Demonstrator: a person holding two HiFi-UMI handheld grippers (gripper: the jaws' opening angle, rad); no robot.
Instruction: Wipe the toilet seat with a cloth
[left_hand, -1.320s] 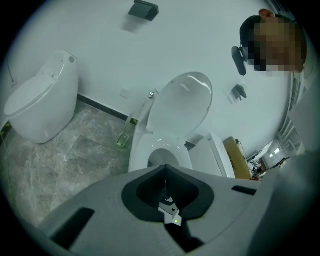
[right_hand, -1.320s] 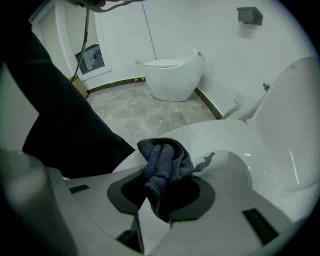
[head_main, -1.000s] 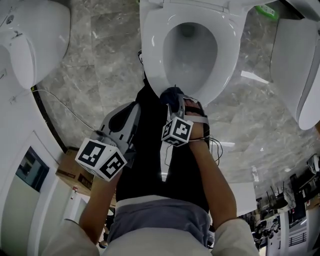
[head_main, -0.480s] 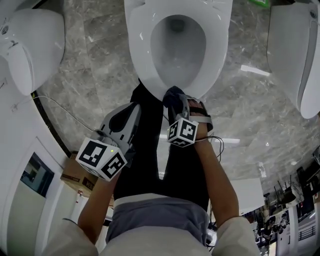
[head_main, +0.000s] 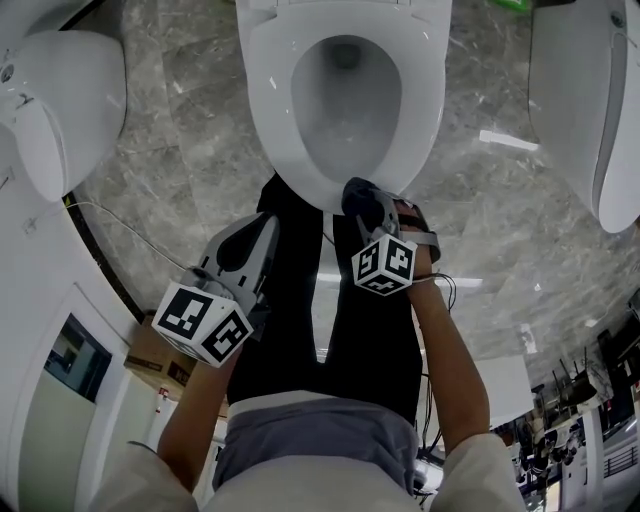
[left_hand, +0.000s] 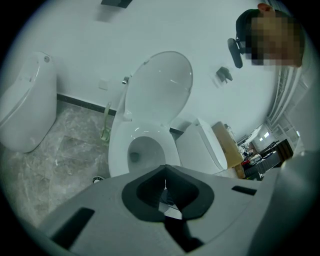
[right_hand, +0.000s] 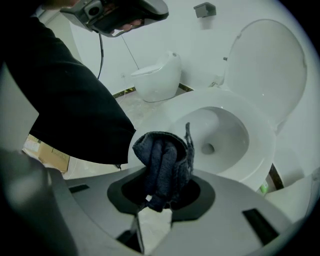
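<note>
Left tool (left_hand: 165, 174), right tool (right_hand: 160, 192), one cloth (right_hand: 164, 159), three toilets (head_main: 268, 110)

Gloss against fuzz
Seat (head_main: 264, 112) gleams smooth, glossy white; cloth (right_hand: 163, 160) is dark, nubby towelling; floor (head_main: 190, 132) is polished grey stone.

My right gripper (right_hand: 161, 199): jaws clamped on the cloth (right_hand: 165, 160), a dark blue wad bunched up past the pads. Just ahead and to the right is the white toilet seat (right_hand: 260, 150), down on the bowl, with the lid (right_hand: 270, 70) upright behind it. Can't tell if the cloth touches the seat. Dark trouser leg (right_hand: 65, 100) close on the left. Second toilet (right_hand: 157, 77) farther ahead-left, by the wall.
</note>
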